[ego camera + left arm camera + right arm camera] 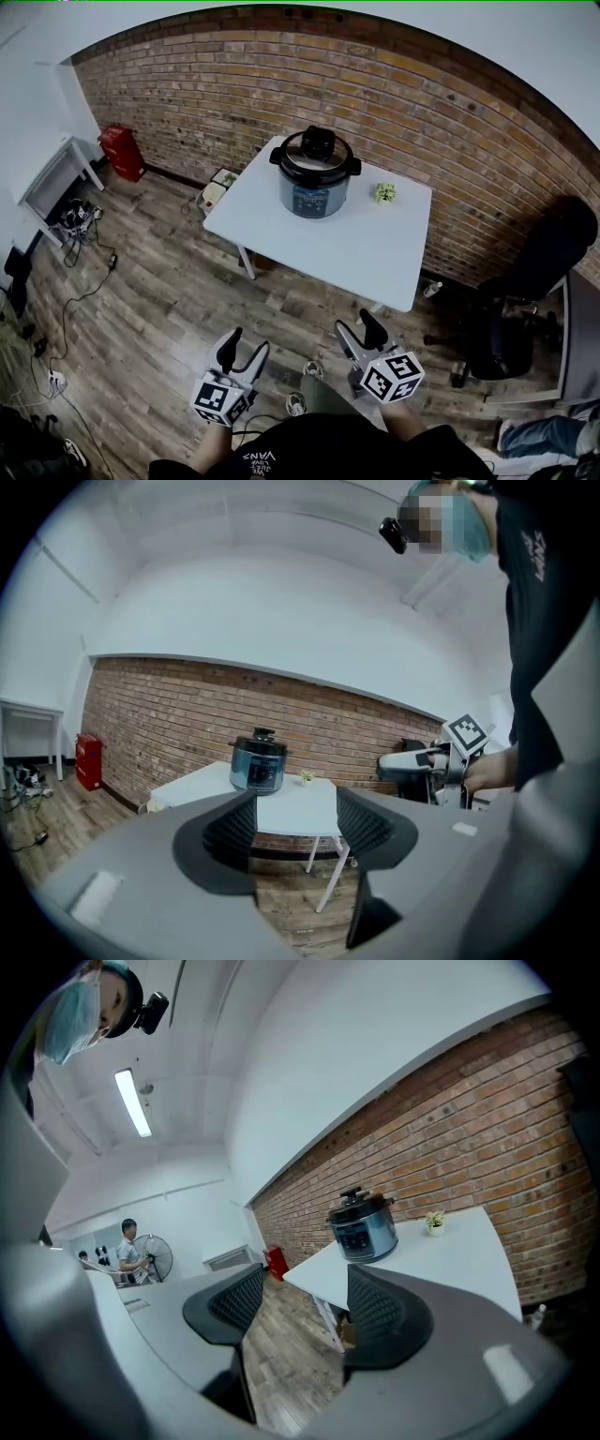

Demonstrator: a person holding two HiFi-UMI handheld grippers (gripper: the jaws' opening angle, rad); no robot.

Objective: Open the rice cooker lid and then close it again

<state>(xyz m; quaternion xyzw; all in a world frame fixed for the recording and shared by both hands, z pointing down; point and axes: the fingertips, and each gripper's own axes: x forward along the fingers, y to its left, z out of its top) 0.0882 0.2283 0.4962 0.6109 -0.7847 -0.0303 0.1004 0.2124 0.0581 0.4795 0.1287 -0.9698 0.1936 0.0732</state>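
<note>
White table (375, 246), lidded rice cooker (314, 176)

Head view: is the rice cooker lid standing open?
No, the lid lies flat and closed on top of the rice cooker, which stands on the white table.

Head view high, looking steeply down, gripper views near level, far off, all sharing rice cooker (314, 178) and table (370, 248)
</note>
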